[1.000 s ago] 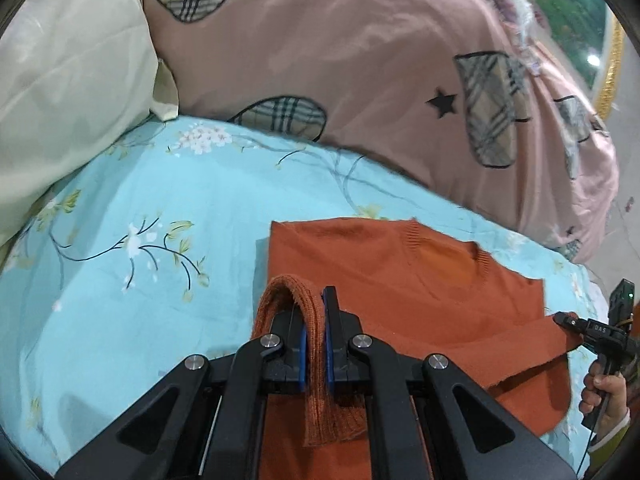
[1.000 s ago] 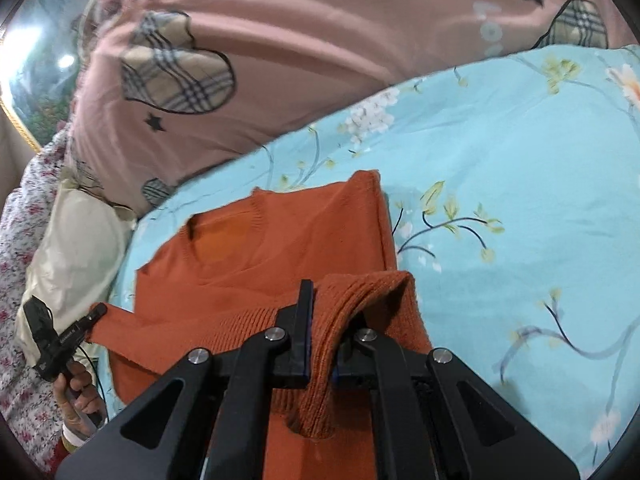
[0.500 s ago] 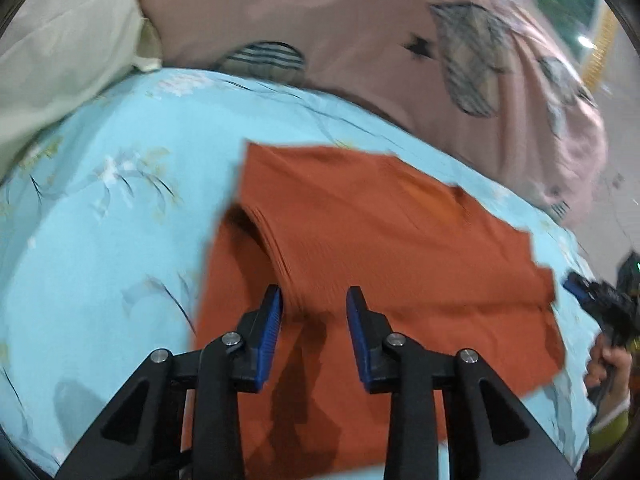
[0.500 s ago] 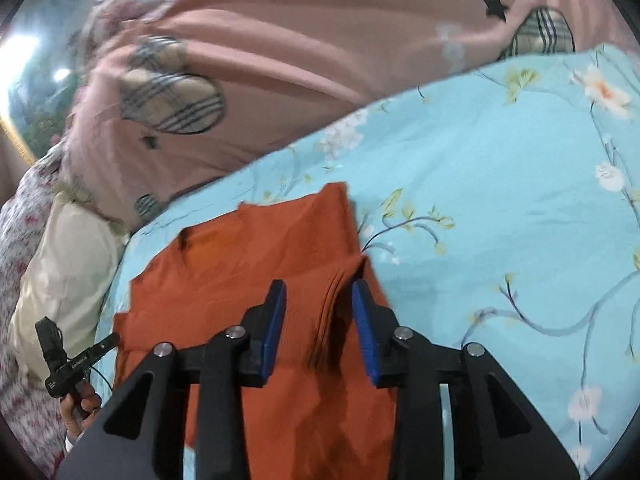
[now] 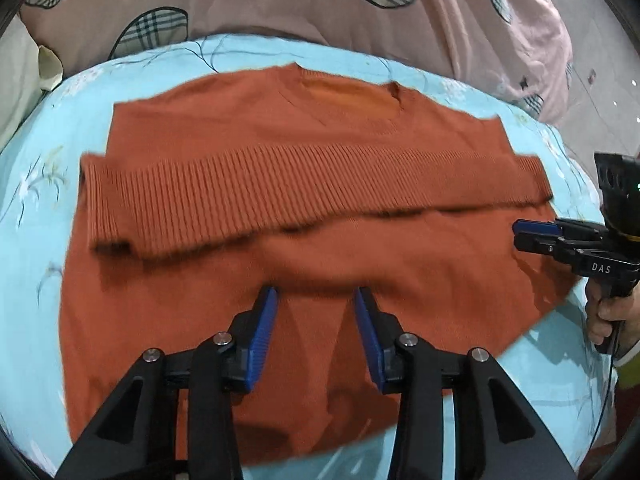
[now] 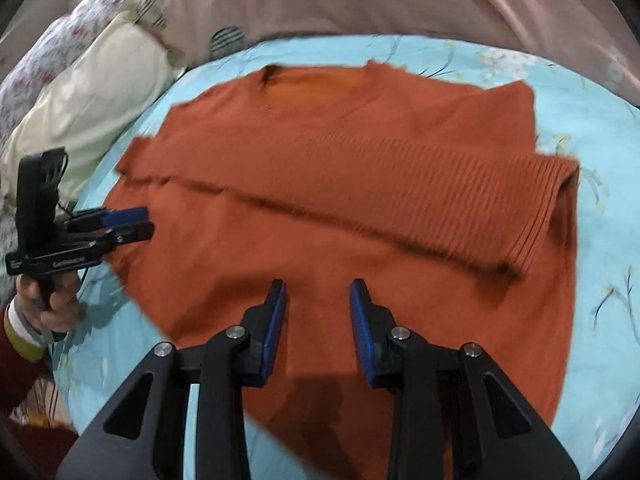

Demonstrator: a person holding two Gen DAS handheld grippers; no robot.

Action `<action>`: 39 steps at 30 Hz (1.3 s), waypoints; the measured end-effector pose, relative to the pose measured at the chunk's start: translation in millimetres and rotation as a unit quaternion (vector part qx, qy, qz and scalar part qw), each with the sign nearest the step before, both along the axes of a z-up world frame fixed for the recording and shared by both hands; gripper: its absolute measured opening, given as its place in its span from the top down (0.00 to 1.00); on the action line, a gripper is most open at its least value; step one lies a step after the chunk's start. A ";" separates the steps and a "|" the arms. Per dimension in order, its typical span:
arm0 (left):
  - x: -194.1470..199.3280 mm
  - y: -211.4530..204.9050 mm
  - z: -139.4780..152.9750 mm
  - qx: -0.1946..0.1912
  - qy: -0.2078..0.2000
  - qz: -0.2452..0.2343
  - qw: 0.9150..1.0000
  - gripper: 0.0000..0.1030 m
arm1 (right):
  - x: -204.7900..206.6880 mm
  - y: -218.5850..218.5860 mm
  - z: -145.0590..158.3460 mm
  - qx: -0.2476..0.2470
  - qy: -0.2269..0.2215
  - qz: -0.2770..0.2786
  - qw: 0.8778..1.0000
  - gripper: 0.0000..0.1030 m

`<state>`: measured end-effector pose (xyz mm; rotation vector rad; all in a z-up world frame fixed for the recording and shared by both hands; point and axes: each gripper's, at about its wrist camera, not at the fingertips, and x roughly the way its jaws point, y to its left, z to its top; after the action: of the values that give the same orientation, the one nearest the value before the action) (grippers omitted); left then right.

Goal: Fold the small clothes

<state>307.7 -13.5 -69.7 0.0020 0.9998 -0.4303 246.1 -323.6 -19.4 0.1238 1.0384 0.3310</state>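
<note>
An orange knitted sweater (image 5: 304, 128) lies flat on the light blue floral bed sheet (image 5: 32, 208), neck away from me, with its ribbed hem folded up across the middle (image 5: 280, 192). It also fills the right wrist view (image 6: 328, 152). My left gripper (image 5: 316, 300) is open and empty over the sweater's near half. It also shows at the sweater's left edge in the right wrist view (image 6: 132, 224). My right gripper (image 6: 318, 292) is open and empty over the near half. In the left wrist view it shows at the sweater's right edge (image 5: 532, 236).
A pink quilt with plaid patches (image 5: 320, 8) is heaped behind the sweater. A cream pillow (image 6: 80, 96) lies at the back left in the right wrist view. The bed's edge and floor (image 5: 600, 80) show at the far right.
Both grippers have let go of the sweater's ribbed hem, opened and drawn back toward me. The hem now lies folded across the sweater's middle.
</note>
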 end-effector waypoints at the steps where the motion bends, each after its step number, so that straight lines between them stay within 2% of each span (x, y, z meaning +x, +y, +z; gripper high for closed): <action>1: 9.1 1.9 2.5 0.000 0.001 0.006 1.000 0.60 | 3.9 -6.4 -0.2 0.002 -0.004 -0.013 1.000 0.68; 3: 25.3 8.6 6.8 0.003 -0.006 0.021 1.000 0.60 | 14.5 -22.0 1.2 -0.004 -0.010 -0.049 0.999 0.68; 6: 54.1 16.9 15.0 0.008 -0.020 0.049 0.999 0.60 | 33.1 -40.7 5.7 0.013 -0.028 -0.089 0.996 0.69; 9: 84.7 31.7 22.4 0.005 -0.030 0.088 0.996 0.60 | 46.2 -53.1 16.8 -0.008 -0.059 -0.143 0.988 0.69; 12: 109.1 49.3 26.8 0.020 -0.041 0.158 0.986 0.60 | 57.0 -73.6 27.0 0.007 -0.086 -0.196 0.977 0.68; 13: 114.5 56.8 27.9 0.015 -0.040 0.177 0.983 0.60 | 58.1 -78.6 29.8 0.005 -0.094 -0.214 0.972 0.68; 15: 115.8 76.3 29.6 -0.023 -0.028 0.203 0.979 0.60 | 53.9 -90.9 32.5 0.009 -0.095 -0.251 0.963 0.68; 17: 99.7 86.7 32.6 -0.048 -0.028 0.209 0.976 0.59 | 39.6 -97.6 34.6 0.041 -0.094 -0.263 0.959 0.68; 18: 90.8 86.2 33.0 -0.046 -0.031 0.208 0.977 0.57 | 30.4 -95.2 35.8 0.047 -0.097 -0.261 0.959 0.67; 20: 63.1 87.0 34.2 -0.051 -0.036 0.204 0.977 0.56 | 10.5 -85.9 36.9 0.048 -0.099 -0.250 0.962 0.66; 24: -2.0 83.1 29.8 -0.093 -0.027 0.190 0.977 0.52 | -29.4 -63.7 24.5 0.073 -0.081 -0.225 0.968 0.66; 27: -52.5 76.8 21.3 -0.104 -0.010 0.187 0.977 0.52 | -60.3 -51.9 7.4 0.079 -0.050 -0.225 0.970 0.66; 31: -105.6 75.5 11.9 -0.106 0.012 0.187 0.977 0.49 | -102.4 -50.4 -4.3 0.092 -0.033 -0.249 0.964 0.66; 36: -145.6 79.9 2.8 -0.114 0.033 0.186 0.975 0.43 | -138.5 -45.5 8.7 0.097 -0.039 -0.256 0.961 0.66; 39: -151.2 81.1 2.4 -0.124 0.033 0.192 0.973 0.34 | -152.7 -38.7 18.6 0.101 -0.047 -0.244 0.963 0.65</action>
<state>156.5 67.7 -67.3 -0.4278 0.9790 -0.1980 93.4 -362.2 -0.8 0.5335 0.8452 -0.0089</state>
